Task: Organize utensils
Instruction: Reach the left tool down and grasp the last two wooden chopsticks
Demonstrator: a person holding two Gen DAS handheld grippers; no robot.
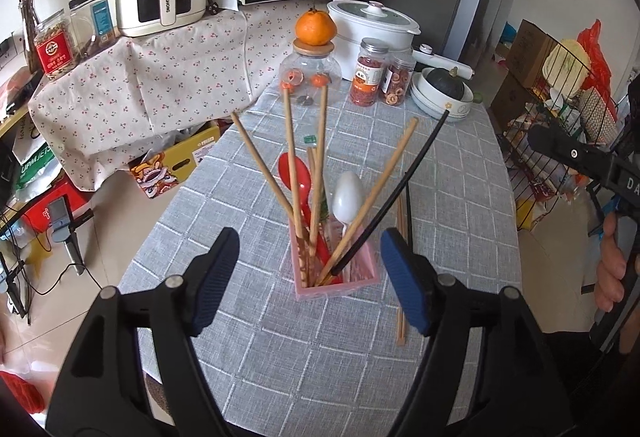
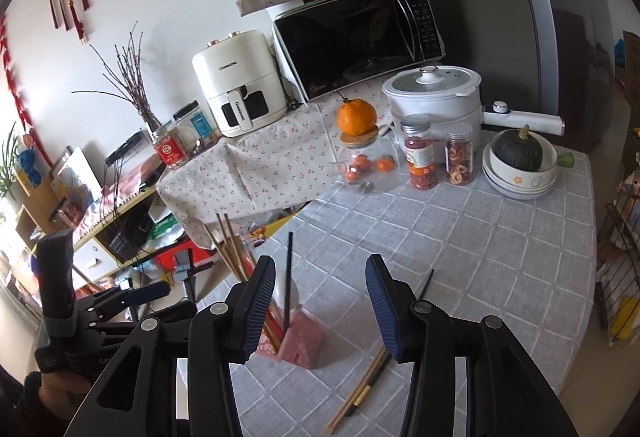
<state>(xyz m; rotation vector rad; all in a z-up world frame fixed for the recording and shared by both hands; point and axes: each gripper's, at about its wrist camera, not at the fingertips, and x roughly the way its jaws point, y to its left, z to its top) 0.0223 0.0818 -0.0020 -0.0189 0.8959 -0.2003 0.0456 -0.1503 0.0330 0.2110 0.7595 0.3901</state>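
With both jaws wide and empty, I would drop my right gripper onto the loose wooden chopsticks at 6 o'clock, pinch mid-shaft, then lift into the pink rectangular holder; my left gripper waits.

Matt woven tablecloth, glossy plastic white spoon, wooden chopsticks.

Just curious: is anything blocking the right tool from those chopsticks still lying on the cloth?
Nothing visible does. The right tool hangs open above the loose chopsticks, which lie on bare tablecloth beside the pink holder.
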